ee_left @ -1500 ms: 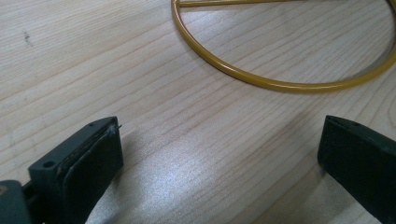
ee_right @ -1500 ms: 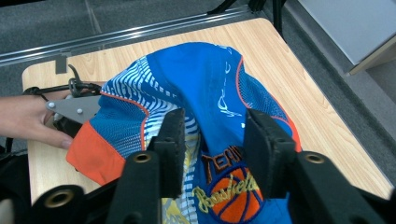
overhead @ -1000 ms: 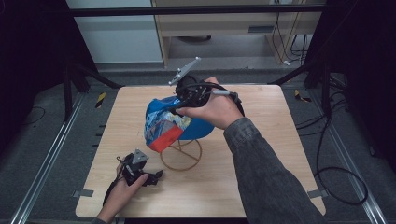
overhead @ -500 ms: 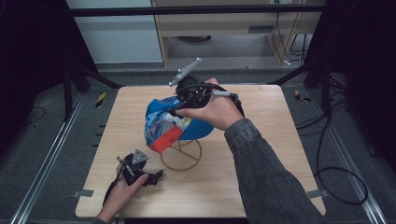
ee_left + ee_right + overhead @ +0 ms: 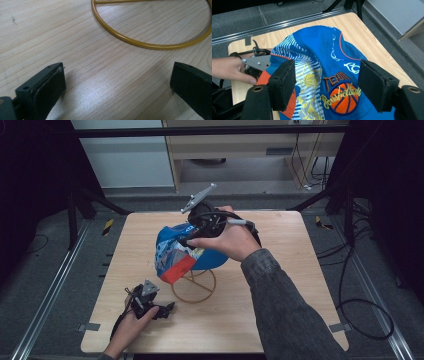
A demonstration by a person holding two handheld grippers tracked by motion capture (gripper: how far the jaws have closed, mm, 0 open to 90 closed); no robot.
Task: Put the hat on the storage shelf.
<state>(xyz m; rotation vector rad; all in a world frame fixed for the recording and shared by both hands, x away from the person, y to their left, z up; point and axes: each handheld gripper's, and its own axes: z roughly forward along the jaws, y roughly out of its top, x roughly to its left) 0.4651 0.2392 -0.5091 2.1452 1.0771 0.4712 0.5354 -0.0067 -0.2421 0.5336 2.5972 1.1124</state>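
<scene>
Blue cap [image 5: 192, 251] sits draped over the yellow wire stand [image 5: 194, 287] at the table's [image 5: 280, 310] centre, its orange brim hanging toward 7 o'clock. My right gripper [image 5: 186, 241] hovers at the crown's 12 o'clock side, fingers [image 5: 283, 83] spread and pinching nothing. My left gripper [image 5: 170, 308] rests on the table at 7 o'clock of the stand, fingers spread likewise. I judge placement nearly complete; only settling the cap and withdrawal remain.
</scene>
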